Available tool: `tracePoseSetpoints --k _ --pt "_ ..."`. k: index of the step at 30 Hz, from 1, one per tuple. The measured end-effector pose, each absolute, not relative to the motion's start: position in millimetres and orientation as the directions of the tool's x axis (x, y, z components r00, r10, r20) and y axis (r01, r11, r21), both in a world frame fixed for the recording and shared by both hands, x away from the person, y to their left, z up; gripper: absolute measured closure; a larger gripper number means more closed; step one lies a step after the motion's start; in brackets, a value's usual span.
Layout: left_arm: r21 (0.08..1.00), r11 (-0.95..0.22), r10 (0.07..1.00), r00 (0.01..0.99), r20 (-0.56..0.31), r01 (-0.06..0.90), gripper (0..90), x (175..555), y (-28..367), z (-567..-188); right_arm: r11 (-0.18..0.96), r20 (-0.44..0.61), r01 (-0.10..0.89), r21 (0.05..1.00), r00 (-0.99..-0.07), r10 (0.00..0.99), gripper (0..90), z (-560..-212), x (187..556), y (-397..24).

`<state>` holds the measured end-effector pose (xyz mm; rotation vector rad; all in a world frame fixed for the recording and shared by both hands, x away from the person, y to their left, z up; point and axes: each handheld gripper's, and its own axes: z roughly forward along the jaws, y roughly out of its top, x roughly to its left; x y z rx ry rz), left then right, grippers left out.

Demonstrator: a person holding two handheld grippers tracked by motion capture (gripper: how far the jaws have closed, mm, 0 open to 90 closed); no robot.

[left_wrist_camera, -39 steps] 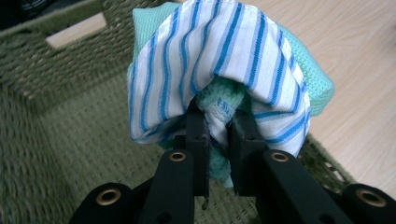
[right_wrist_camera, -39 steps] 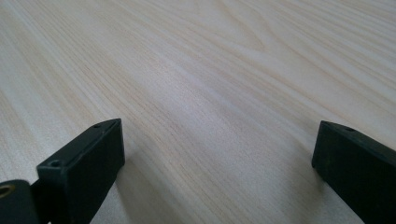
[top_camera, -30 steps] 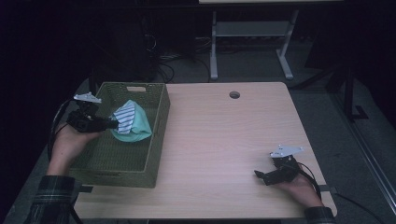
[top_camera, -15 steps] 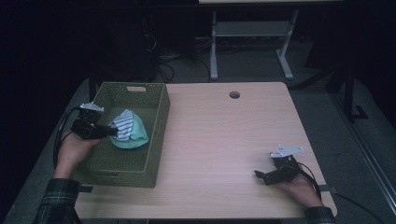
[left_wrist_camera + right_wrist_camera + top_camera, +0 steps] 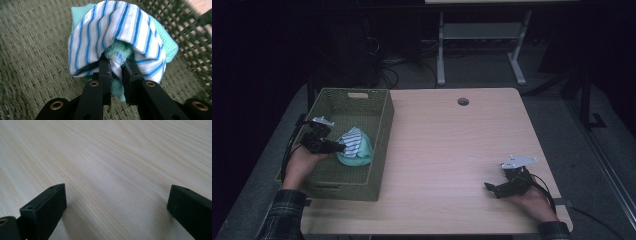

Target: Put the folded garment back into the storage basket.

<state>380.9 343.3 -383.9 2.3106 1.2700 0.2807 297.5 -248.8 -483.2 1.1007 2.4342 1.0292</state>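
Lowered since the earlier frame, the left gripper [image 5: 343, 147] now sits inside the olive-green woven basket [image 5: 382, 135] at centre left, jaws pinching a soft bundle of blue-striped white cloth over mint-green knit fabric [image 5: 117, 40]. It looks light, limp and likely to sag; whether it rests on the basket floor is unclear. Gripping the bunched fold suits it. Lower right, the right gripper [image 5: 490, 188] rests on the pale wooden table [image 5: 452, 150], jaws spread.

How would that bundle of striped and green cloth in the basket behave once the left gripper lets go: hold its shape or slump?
Likely floppy: the cloth bundle drapes in soft folds over the left gripper, whose jaws pinch a fold. It would probably slump and spread on the basket floor. It looks light, and unlikely to roll or slide on the woven weave.
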Motion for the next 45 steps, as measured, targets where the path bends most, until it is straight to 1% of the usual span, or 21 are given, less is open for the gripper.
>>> tracePoseSetpoints --k 7,13,17,21,23,30,35,42,45 --pt "0.473 -0.457 0.837 0.545 -0.059 0.753 77.3 384.8 343.4 -397.7 0.459 0.037 0.541 0.705 -0.674 0.738 2.2 -483.1 297.5 -248.9" --pt "0.423 -0.483 0.833 0.552 -0.05 0.767 75.8 387.1 342.9 -407.8 0.46 0.036 0.54 0.704 -0.675 0.737 2.2 -483.1 297.4 -248.9" --pt "0.366 -0.503 0.835 0.549 -0.029 0.783 72.8 388.9 341.9 -414.4 0.46 0.038 0.542 0.704 -0.674 0.738 2.2 -483.0 297.3 -248.8" --pt "0.335 -0.506 0.84 0.543 -0.019 0.795 69.2 390.2 340.8 -418.6 0.459 0.038 0.542 0.704 -0.674 0.737 2.2 -483.0 297.3 -248.8" --pt "0.337 -0.503 0.842 0.54 -0.016 0.796 65.9 390.6 341.1 -418.3 0.459 0.038 0.542 0.704 -0.674 0.738 2.2 -483.0 297.2 -248.8" --pt "0.393 -0.457 0.859 0.51 -0.036 0.798 48.9 388.3 348.6 -405.8 0.459 0.038 0.542 0.704 -0.674 0.738 2.2 -483.0 297.2 -248.8" --pt "0.435 -0.438 0.864 0.502 -0.038 0.787 40.3 385.4 352.5 -393.4 0.46 0.037 0.541 0.704 -0.675 0.737 2.2 -483.0 297.4 -248.9" --pt "0.524 -0.398 0.863 0.501 -0.064 0.753 27.0 379.6 349.0 -375.5 0.46 0.037 0.541 0.704 -0.675 0.737 2.2 -483.1 297.4 -248.9" --pt "0.549 -0.396 0.857 0.511 -0.067 0.736 24.5 377.8 342.8 -367.8 0.46 0.038 0.542 0.704 -0.674 0.737 2.2 -483.0 297.3 -248.8"
